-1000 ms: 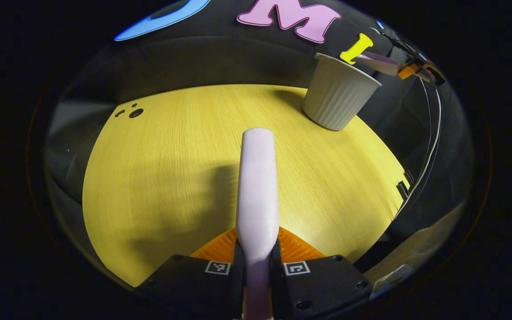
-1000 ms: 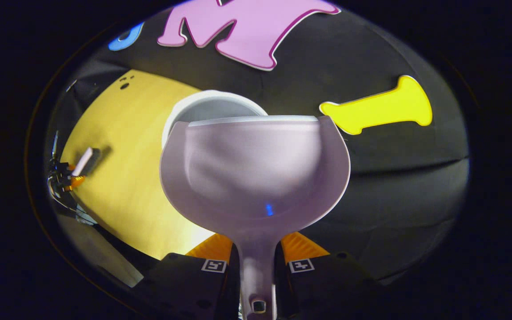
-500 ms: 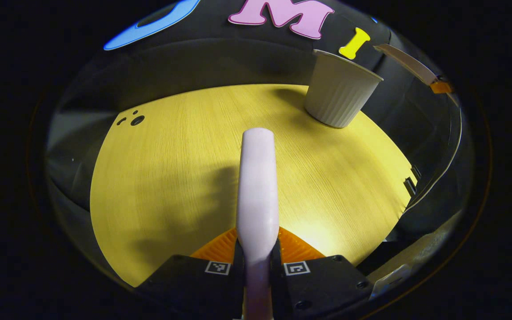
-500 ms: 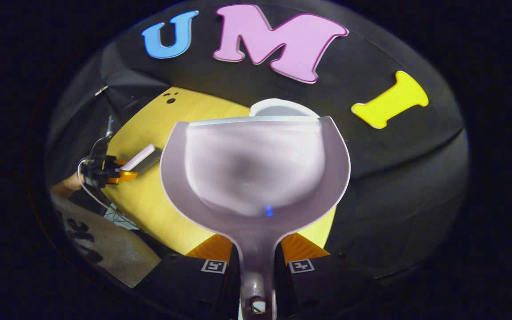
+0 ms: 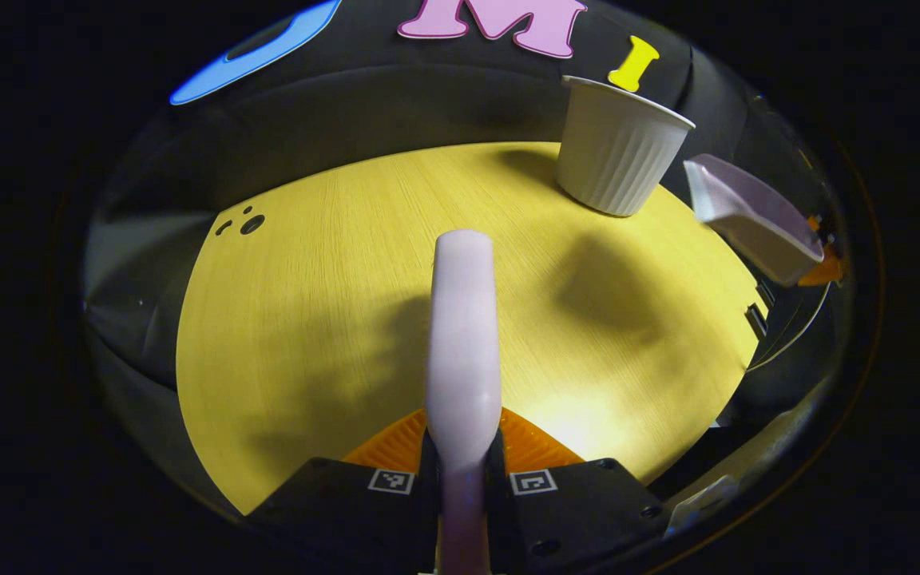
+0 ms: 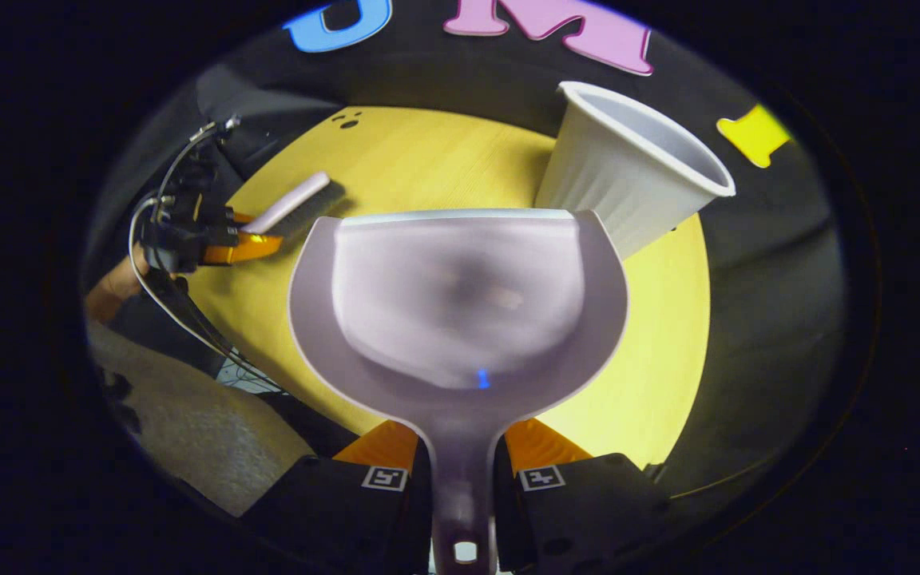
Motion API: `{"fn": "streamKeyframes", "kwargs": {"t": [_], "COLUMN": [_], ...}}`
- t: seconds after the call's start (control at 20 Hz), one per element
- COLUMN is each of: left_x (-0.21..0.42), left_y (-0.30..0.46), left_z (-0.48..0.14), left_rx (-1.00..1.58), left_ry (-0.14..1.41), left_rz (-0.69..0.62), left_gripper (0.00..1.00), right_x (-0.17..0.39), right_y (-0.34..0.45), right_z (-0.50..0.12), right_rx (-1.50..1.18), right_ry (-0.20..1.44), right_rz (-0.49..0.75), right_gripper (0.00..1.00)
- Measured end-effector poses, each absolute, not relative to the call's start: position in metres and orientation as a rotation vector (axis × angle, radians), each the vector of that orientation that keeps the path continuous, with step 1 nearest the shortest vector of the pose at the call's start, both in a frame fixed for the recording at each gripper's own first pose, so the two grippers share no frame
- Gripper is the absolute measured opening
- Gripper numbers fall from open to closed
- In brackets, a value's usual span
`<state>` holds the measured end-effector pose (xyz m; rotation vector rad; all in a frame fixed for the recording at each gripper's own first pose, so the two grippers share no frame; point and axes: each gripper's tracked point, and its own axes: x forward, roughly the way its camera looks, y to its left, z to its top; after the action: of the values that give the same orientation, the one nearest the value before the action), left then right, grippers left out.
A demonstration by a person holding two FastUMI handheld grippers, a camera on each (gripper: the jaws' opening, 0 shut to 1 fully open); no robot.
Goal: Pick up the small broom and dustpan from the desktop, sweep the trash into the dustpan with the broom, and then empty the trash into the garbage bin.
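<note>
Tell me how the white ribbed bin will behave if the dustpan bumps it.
The bin looks thin-walled and probably light, so a knock from the dustpan would likely slide it on the smooth table. It narrows toward its base, so a push near the rim may well tip it.

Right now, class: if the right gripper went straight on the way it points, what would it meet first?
Probably the desktop; the garbage bin stands right of its line. Depth is unclear behind the dustpan.

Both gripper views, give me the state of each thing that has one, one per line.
Broom: clamped in the left hand-held gripper, off the table.
Dustpan: clamped by its handle in the right hand-held gripper, raised, looks empty.
Garbage bin: upright on the table, open top.
</note>
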<state>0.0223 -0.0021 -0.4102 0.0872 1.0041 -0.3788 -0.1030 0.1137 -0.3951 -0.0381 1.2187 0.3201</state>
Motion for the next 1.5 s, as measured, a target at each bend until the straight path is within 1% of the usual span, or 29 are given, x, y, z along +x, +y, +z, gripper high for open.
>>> {"fn": "streamKeyframes", "kwargs": {"t": [0.05, 0.25, 0.3, 0.35, 0.4, 0.45, 0.55, 0.6, 0.65, 0.75, 0.9, 0.95, 1.0, 1.05, 1.15, 1.2, 1.25, 1.3, 1.35, 1.4, 1.45, 1.5], "left_x": [0.022, 0.025, 0.026, 0.026, 0.028, 0.031, 0.036, 0.038, 0.038, 0.038, 0.032, 0.032, 0.031, 0.029, 0.029, 0.028, 0.026, 0.024, 0.020, 0.017, 0.013, 0.010], "left_y": [-0.002, -0.005, -0.005, -0.006, -0.006, -0.006, -0.004, -0.003, -0.003, -0.001, 0.004, 0.005, 0.006, 0.005, 0.008, 0.009, 0.010, 0.010, 0.012, 0.013, 0.012, 0.011], "left_z": [-0.412, -0.427, -0.431, -0.430, -0.432, -0.439, -0.450, -0.454, -0.458, -0.464, -0.468, -0.469, -0.468, -0.467, -0.461, -0.457, -0.452, -0.446, -0.438, -0.430, -0.423, -0.415], "left_rx": [0.091, 0.112, 0.118, 0.122, 0.124, 0.124, 0.132, 0.142, 0.150, 0.158, 0.162, 0.166, 0.171, 0.179, 0.206, 0.218, 0.226, 0.234, 0.244, 0.252, 0.253, 0.252], "left_ry": [1.006, 1.008, 1.011, 1.012, 1.013, 1.016, 1.026, 1.033, 1.038, 1.052, 1.073, 1.071, 1.067, 1.060, 1.045, 1.039, 1.029, 1.020, 1.008, 0.995, 0.985, 0.973], "left_rz": [-0.379, -0.378, -0.373, -0.368, -0.364, -0.362, -0.353, -0.347, -0.344, -0.339, -0.321, -0.316, -0.315, -0.314, -0.303, -0.295, -0.290, -0.283, -0.274, -0.264, -0.258, -0.253], "left_gripper": [0.29, 0.28, 0.29, 0.28, 0.29, 0.28, 0.30, 0.29, 0.30, 0.30, 0.30, 0.34, 0.34, 0.37, 0.38, 0.38, 0.34, 0.37, 0.38, 0.34, 0.36, 0.34], "right_x": [-0.102, -0.098, -0.098, -0.098, -0.099, -0.097, -0.097, -0.095, -0.094, -0.095, -0.096, -0.096, -0.100, -0.099, -0.102, -0.103, -0.104, -0.105, -0.107, -0.111, -0.113, -0.115], "right_y": [0.120, 0.141, 0.141, 0.142, 0.146, 0.149, 0.151, 0.151, 0.149, 0.151, 0.151, 0.151, 0.152, 0.152, 0.150, 0.150, 0.150, 0.148, 0.145, 0.142, 0.140, 0.140], "right_z": [-0.410, -0.461, -0.467, -0.474, -0.480, -0.484, -0.490, -0.497, -0.501, -0.508, -0.506, -0.506, -0.508, -0.511, -0.505, -0.499, -0.493, -0.486, -0.477, -0.466, -0.455, -0.444], "right_rx": [-0.028, 0.012, 0.007, 0.005, 0.003, 0.003, 0.002, 0.000, -0.001, 0.017, 0.032, 0.030, 0.030, 0.025, 0.034, 0.045, 0.053, 0.059, 0.057, 0.053, 0.055, 0.063], "right_ry": [1.223, 1.238, 1.243, 1.250, 1.256, 1.258, 1.268, 1.271, 1.273, 1.280, 1.283, 1.283, 1.288, 1.283, 1.280, 1.274, 1.268, 1.254, 1.241, 1.229, 1.212, 1.188], "right_rz": [0.313, 0.294, 0.295, 0.287, 0.281, 0.276, 0.267, 0.267, 0.266, 0.274, 0.271, 0.268, 0.274, 0.276, 0.279, 0.279, 0.278, 0.284, 0.292, 0.301, 0.311, 0.320], "right_gripper": [0.35, 0.36, 0.36, 0.32, 0.36, 0.36, 0.36, 0.36, 0.36, 0.36, 0.37, 0.37, 0.39, 0.40, 0.44, 0.39, 0.42, 0.42, 0.43, 0.43, 0.42, 0.42]}}
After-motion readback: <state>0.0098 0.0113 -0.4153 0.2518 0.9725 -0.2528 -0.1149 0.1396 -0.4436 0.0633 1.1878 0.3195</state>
